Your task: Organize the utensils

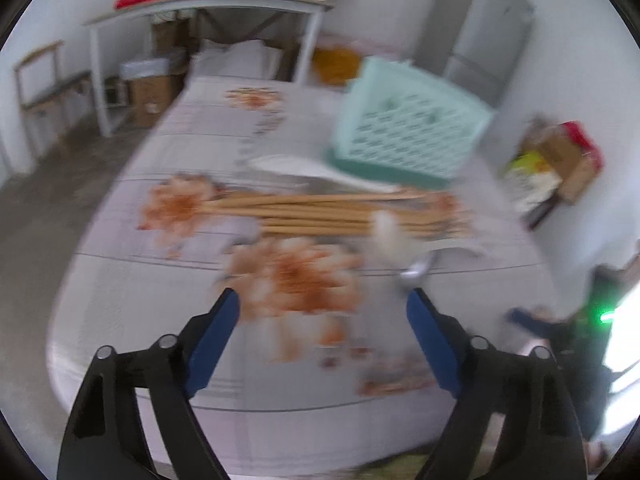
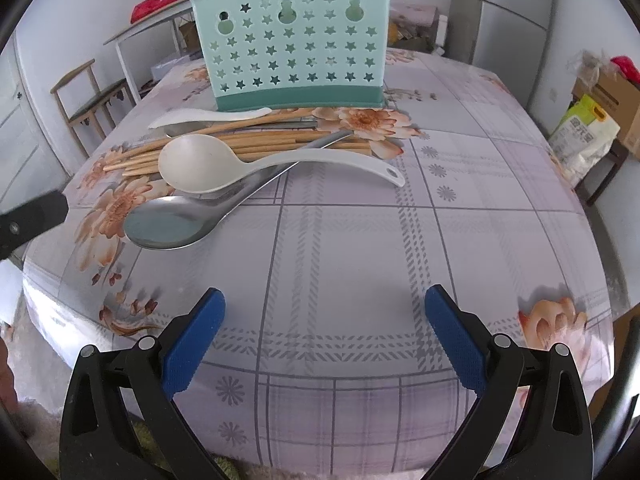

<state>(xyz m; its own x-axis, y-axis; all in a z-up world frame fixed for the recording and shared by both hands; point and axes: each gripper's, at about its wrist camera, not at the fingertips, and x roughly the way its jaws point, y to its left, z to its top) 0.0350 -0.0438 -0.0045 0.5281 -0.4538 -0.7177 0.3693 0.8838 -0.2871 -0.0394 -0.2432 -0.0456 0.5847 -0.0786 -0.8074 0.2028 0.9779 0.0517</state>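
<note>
Spoons [image 2: 192, 168] on chopsticks [image 2: 256, 142] by holder [image 2: 296, 40], R gripper [image 2: 325, 334] open

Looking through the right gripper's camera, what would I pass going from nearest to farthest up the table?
Large steel ladle → big white plastic serving spoon → bundle of wooden chopsticks → small white spoon → mint-green star-holed utensil caddy.

A mint-green utensil holder [image 2: 294, 40] stands upright, its wall pierced with star-shaped holes above a darker teal base. Just in front of its base lies a small white spoon [image 2: 208, 116] beside a loose bundle of wooden chopsticks [image 2: 248, 142]. A large white ladle [image 2: 224, 166] rests across the chopsticks in front of the holder, overlapping a steel ladle [image 2: 180, 220] that lies nearest the viewer.
</note>
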